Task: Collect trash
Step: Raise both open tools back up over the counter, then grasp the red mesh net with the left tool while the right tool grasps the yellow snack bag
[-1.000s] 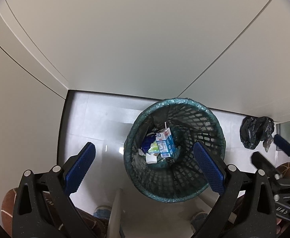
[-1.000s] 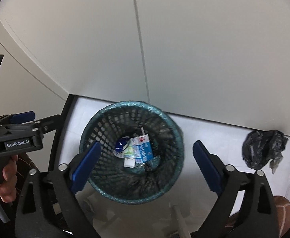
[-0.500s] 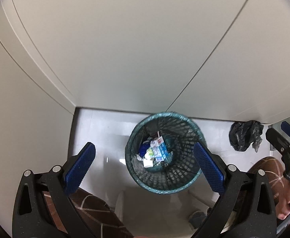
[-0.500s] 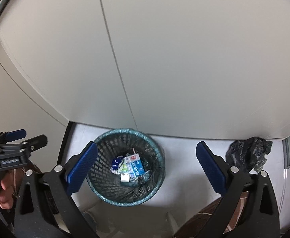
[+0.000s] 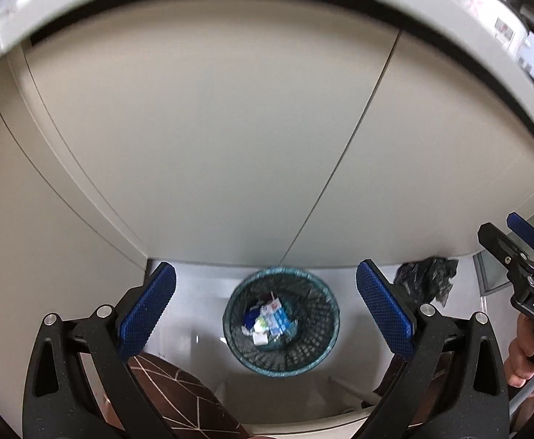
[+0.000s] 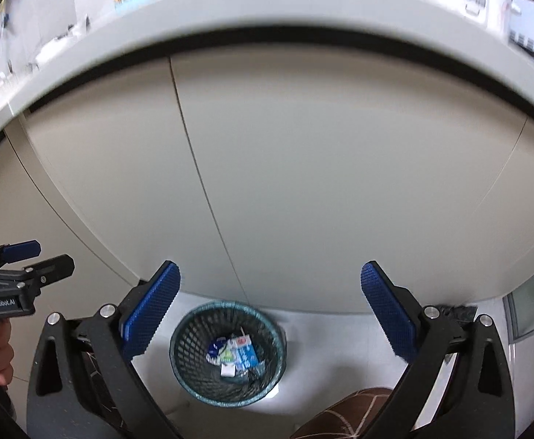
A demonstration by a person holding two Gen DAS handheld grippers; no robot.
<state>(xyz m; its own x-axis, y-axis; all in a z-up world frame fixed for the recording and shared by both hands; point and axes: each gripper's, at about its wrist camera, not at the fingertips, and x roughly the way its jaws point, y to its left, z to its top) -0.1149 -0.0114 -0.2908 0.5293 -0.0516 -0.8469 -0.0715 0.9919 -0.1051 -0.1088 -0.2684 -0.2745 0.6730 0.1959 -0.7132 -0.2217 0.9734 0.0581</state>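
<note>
I see a round teal mesh wastebasket (image 5: 281, 351) (image 6: 194, 376) upright below the beige cabinet doors (image 5: 230, 139), holding a blue-white carton (image 5: 276, 316) (image 6: 245, 355) and wrappers.

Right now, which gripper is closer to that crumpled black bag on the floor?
Right, most likely. The right gripper hangs on the bag's side, above it. The left gripper sits over the bin, further left. Both are open and well above the floor.
</note>
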